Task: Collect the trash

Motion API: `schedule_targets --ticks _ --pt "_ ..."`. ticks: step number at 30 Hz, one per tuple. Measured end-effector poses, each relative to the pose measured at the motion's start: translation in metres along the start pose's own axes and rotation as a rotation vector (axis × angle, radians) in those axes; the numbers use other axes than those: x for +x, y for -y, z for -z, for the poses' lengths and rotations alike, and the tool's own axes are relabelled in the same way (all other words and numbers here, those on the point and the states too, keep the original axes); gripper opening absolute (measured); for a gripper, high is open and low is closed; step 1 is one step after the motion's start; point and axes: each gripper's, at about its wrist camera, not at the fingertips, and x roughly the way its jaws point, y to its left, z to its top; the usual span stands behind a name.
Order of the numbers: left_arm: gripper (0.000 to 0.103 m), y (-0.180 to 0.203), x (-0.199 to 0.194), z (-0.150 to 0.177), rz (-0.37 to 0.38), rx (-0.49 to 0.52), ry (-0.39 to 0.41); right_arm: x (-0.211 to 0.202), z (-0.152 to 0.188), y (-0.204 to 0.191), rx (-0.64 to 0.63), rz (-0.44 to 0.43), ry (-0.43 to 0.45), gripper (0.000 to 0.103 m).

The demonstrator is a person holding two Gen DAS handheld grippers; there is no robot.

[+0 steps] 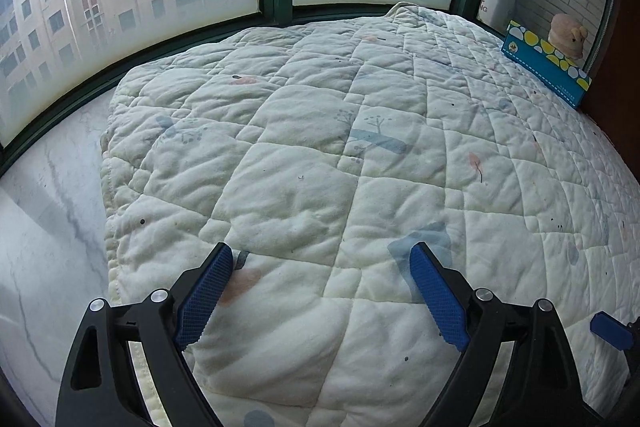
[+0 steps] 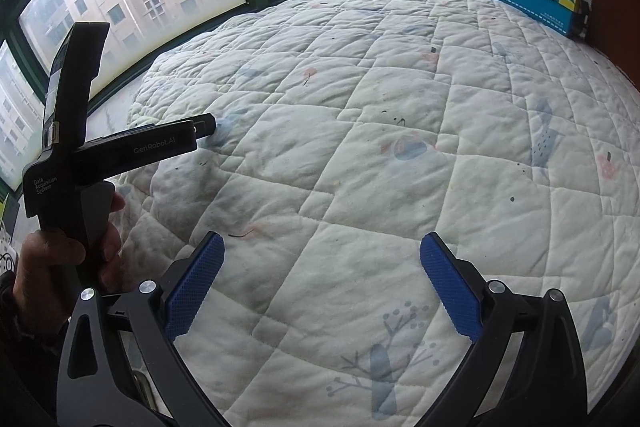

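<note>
On the far left, the marble sill [image 1: 48, 227] lies bare beside the quilt [image 1: 320, 155]. Both the left gripper [image 1: 320, 291] and right gripper [image 2: 322, 285] hover wide open, empty, over it. Collecting seems barely begun: no obvious trash shows, only tiny dark specks. Farther right, a blue box [image 1: 548, 67] with a plush toy [image 1: 566, 35].

left tool [image 2: 206, 125] body: "GenRobot.AI" | its handle: "Data Acquisition System"
</note>
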Motion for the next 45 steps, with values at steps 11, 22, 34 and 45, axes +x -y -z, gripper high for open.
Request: schedule_targets --ticks 11,22,34,45 --pt "0.094 0.003 0.008 -0.001 -0.01 0.047 -0.028 0.008 0.004 -0.008 0.003 0.076 0.008 0.099" --pt "0.096 0.004 0.009 -0.001 -0.013 0.067 -0.037 0.017 0.007 -0.021 -0.054 0.168 -0.014 0.1" --pt "0.096 0.005 0.011 -0.001 -0.018 0.069 -0.038 0.019 0.006 -0.023 -0.068 0.188 -0.017 0.1" --pt "0.096 0.005 0.011 -0.001 -0.018 0.068 -0.037 0.018 0.007 -0.022 -0.065 0.183 -0.016 0.1"
